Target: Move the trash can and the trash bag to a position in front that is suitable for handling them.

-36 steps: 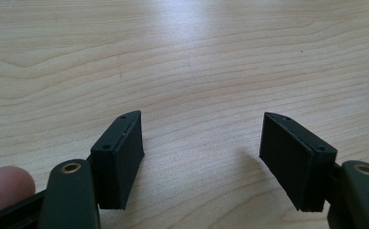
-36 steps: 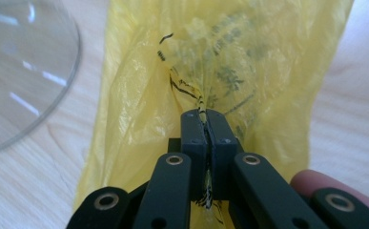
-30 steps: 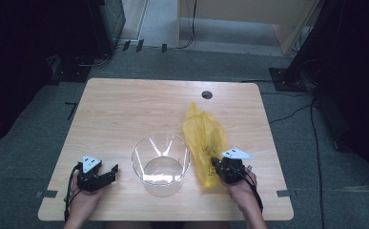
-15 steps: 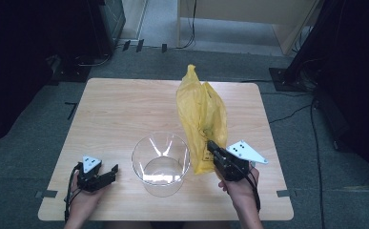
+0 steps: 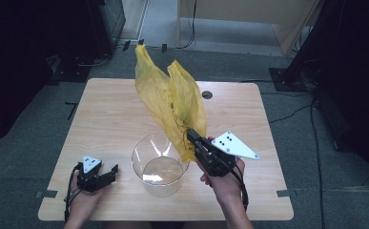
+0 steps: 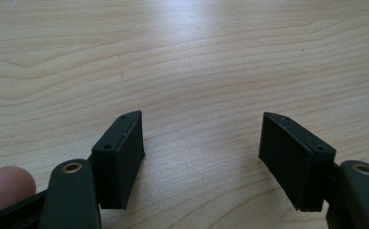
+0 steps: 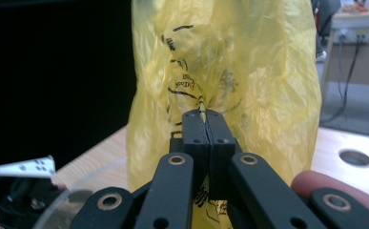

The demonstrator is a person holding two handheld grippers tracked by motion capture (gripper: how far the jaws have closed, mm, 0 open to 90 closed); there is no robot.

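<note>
A yellow plastic bag [image 5: 172, 102] with black print hangs in the air above the table, billowing upward. My right gripper [image 5: 191, 136] is shut on its lower part, just over the right rim of a clear glass bowl [image 5: 159, 164]. In the right gripper view the bag [image 7: 230, 71] spreads out ahead and my right gripper [image 7: 204, 114] pinches a fold of it between closed jaws. My left gripper [image 5: 113, 170] rests low at the table's front left, open and apart from the bowl. In the left gripper view my left gripper [image 6: 201, 143] has only bare wood between its jaws.
The wooden table [image 5: 106, 114] has a round cable hole [image 5: 207, 95] near its far edge. Dark equipment and cables stand on the floor beyond the table. The bowl sits near the front edge between both hands.
My right gripper has risen and swung toward the bowl, lifting the yellow bag off the table so it now stands tall in the air. The left gripper has stayed put.
</note>
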